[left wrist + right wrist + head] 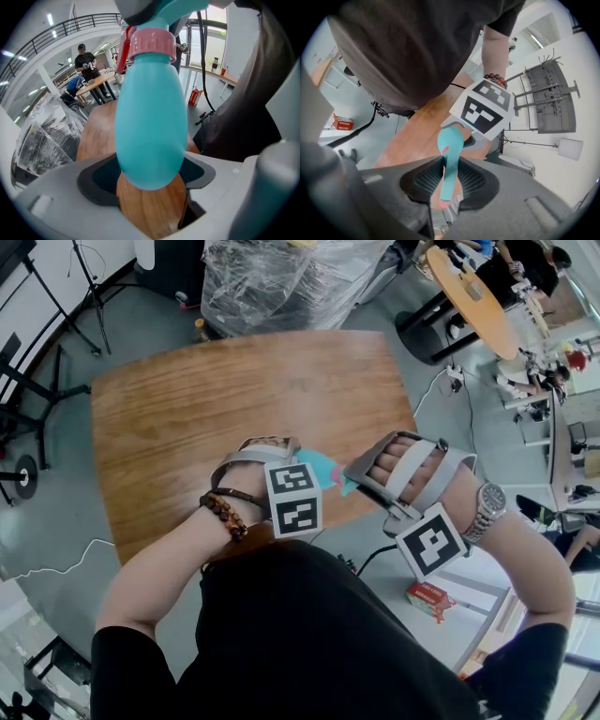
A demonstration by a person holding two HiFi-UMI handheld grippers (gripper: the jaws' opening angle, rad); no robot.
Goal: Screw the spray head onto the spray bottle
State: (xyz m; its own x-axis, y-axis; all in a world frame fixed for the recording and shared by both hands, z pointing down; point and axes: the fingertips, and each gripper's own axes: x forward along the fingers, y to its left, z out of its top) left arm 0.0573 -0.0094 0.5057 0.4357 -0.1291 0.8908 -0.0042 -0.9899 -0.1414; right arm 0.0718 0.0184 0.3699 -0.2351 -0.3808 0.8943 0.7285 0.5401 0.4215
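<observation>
A teal spray bottle point(323, 468) is held up over the front edge of the wooden table point(206, 399), between my two grippers. In the left gripper view its rounded body point(150, 126) fills the jaws, with a pink collar point(151, 44) and a red trigger point(123, 47) above. My left gripper point(150, 185) point(311, 474) is shut on the bottle's body. My right gripper point(451, 180) point(354, 474) is shut on the narrow teal spray head point(450, 164), whose end shows pink. The left gripper's marker cube point(485, 108) stands just behind it.
A plastic-wrapped stack point(281, 277) stands beyond the table's far edge. A round wooden table point(473, 296) with people around it is at the upper right. A red box point(429, 598) and a black cable lie on the floor by my right arm.
</observation>
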